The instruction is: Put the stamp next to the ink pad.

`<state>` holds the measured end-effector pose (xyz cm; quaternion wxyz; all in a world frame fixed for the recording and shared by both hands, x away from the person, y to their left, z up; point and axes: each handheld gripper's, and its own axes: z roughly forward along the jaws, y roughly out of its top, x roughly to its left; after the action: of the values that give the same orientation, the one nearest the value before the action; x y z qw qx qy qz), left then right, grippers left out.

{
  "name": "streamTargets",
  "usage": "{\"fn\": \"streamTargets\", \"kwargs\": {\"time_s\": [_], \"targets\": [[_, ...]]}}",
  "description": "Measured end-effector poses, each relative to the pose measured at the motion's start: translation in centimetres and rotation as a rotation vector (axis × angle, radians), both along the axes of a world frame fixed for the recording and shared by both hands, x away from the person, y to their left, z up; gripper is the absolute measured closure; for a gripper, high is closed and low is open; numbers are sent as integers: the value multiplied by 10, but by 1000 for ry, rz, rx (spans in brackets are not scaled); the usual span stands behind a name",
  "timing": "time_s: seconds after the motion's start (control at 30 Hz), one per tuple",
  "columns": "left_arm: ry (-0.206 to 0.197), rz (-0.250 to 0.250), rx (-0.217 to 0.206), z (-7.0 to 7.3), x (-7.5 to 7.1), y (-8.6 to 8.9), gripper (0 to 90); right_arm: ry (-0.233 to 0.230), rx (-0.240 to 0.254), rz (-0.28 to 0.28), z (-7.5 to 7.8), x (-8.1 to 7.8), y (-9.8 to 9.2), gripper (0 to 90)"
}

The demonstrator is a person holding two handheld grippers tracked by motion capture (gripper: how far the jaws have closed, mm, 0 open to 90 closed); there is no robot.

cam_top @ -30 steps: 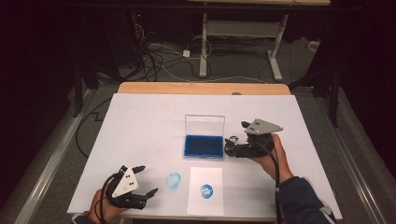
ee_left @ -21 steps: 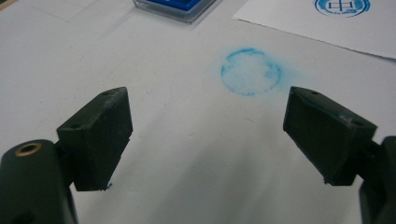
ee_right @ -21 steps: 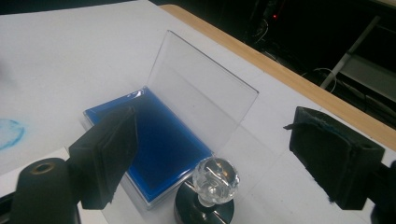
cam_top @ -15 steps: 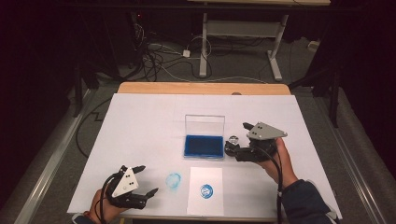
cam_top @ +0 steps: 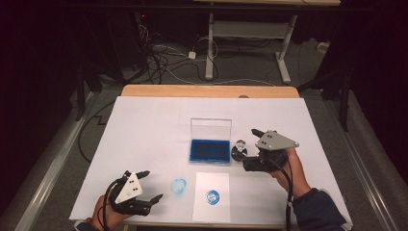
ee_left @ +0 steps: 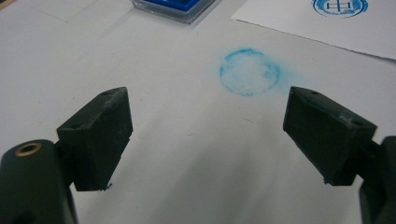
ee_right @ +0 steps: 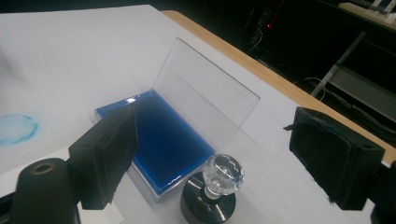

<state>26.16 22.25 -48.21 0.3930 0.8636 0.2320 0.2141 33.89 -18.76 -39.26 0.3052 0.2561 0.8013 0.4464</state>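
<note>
A blue ink pad [cam_top: 210, 150] lies mid-table with its clear lid [cam_top: 210, 128] standing up. Just to its right stands a black stamp with a crystal knob [cam_top: 239, 150]. My right gripper [cam_top: 249, 148] is open close to the stamp's right side. In the right gripper view the stamp [ee_right: 216, 187] stands low between the jaws, untouched, beside the ink pad [ee_right: 161, 140]. A white paper [cam_top: 211, 195] with a round blue print lies near the front edge. My left gripper [cam_top: 151, 184] rests open at the front left, and in its view a blue smudge [ee_left: 250, 71] lies ahead.
The blue smudge [cam_top: 179, 186] sits on the white table cover [cam_top: 144, 125] left of the paper. A wooden table edge [cam_top: 207, 90] runs along the back. Beyond it are cables and desk legs [cam_top: 210, 43] on the floor.
My right gripper has drawn back a little to the right, away from the stamp, which stays in place. The left gripper has not moved.
</note>
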Motion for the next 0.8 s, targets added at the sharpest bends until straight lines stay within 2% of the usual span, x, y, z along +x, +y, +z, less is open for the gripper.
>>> {"fn": "streamTargets", "kwargs": {"time_s": [0.43, 0.8], "targets": [[1, -1, 2, 0, 0, 0, 150, -32, 5, 25, 6, -19, -6, 159], [2, -1, 5, 0, 0, -1, 150, -55, -5, 38, 4, -31, -11, 161]]}}
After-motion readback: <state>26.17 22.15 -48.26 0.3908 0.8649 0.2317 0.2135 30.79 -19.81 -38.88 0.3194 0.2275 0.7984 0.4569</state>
